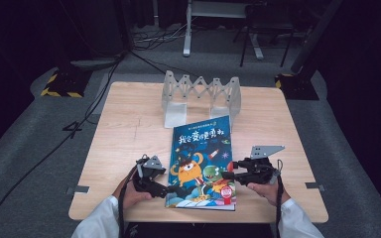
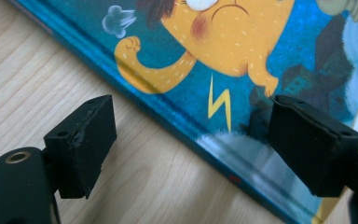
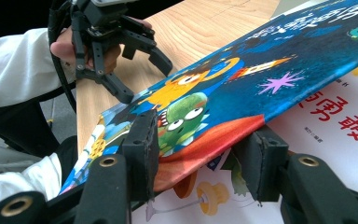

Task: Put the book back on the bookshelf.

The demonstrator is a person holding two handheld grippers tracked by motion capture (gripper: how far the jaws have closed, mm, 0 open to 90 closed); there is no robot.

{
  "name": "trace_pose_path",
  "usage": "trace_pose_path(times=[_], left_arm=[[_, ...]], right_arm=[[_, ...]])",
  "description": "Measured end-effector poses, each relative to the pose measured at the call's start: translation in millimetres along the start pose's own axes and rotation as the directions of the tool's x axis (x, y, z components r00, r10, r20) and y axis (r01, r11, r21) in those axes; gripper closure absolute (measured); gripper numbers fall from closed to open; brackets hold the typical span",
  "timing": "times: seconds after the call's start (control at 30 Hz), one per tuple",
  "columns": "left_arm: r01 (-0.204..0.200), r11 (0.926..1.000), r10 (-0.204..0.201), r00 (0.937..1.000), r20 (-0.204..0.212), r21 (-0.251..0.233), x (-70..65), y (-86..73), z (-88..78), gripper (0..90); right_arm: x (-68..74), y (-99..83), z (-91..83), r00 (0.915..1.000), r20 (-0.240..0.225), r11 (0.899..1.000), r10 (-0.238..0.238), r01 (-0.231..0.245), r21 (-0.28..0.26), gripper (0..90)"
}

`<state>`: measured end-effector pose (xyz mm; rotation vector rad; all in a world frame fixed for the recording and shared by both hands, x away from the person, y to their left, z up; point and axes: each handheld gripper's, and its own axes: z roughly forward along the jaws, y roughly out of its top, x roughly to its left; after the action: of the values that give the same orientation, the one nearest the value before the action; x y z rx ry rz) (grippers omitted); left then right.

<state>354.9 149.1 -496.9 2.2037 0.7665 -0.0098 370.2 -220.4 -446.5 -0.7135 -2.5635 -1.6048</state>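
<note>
A picture book with a blue cartoon cover lies on the wooden table, near the front edge. My right gripper is at its right edge. In the right gripper view the front cover is raised off the white first page. Its edge runs between my right gripper's open jaws, one above and one beneath; they do not pinch it. My left gripper is at the book's lower left, open. Its jaws straddle the spine edge, one over the table, one over the cover.
A grey folding book rack stands at the back of the table, just beyond the book's top edge. Bare wood lies to the left and right of the book. The person's white sleeves come in at the front edge.
</note>
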Motion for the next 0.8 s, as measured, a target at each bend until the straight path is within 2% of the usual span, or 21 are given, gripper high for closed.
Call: trace_pose_path(times=[0.23,0.47,0.63,0.73,0.8], left_arm=[[0.018,0.9996,-0.018,0.9998,0.008,-0.023,2.7,-0.4,-4.0,15.9],[0.013,0.9993,-0.013,0.9999,0.008,-0.034,4.0,1.8,-5.2,15.9],[0.048,0.9973,-0.045,0.9981,0.042,-0.056,7.5,4.8,0.3,11.7],[0.078,0.9943,-0.073,0.9949,0.069,-0.073,12.3,9.0,2.9,10.0],[0.103,0.9908,-0.094,0.9903,0.102,-0.088,16.2,11.5,4.6,9.6]], right_arm=[[8.4,1.5,-3.8,0.9981,0.015,0.998,-0.060,0.060,-0.017,52.2],[17.1,3.5,-6.0,0.9901,0.060,0.990,-0.127,0.130,-0.055,53.2],[17.1,3.2,-5.1,0.9883,0.063,0.987,-0.139,0.143,-0.067,53.4],[17.9,2.5,-5.6,0.9861,0.067,0.985,-0.152,0.157,-0.071,53.4],[19.9,2.4,-6.2,0.9832,0.070,0.982,-0.168,0.174,-0.079,53.4]])
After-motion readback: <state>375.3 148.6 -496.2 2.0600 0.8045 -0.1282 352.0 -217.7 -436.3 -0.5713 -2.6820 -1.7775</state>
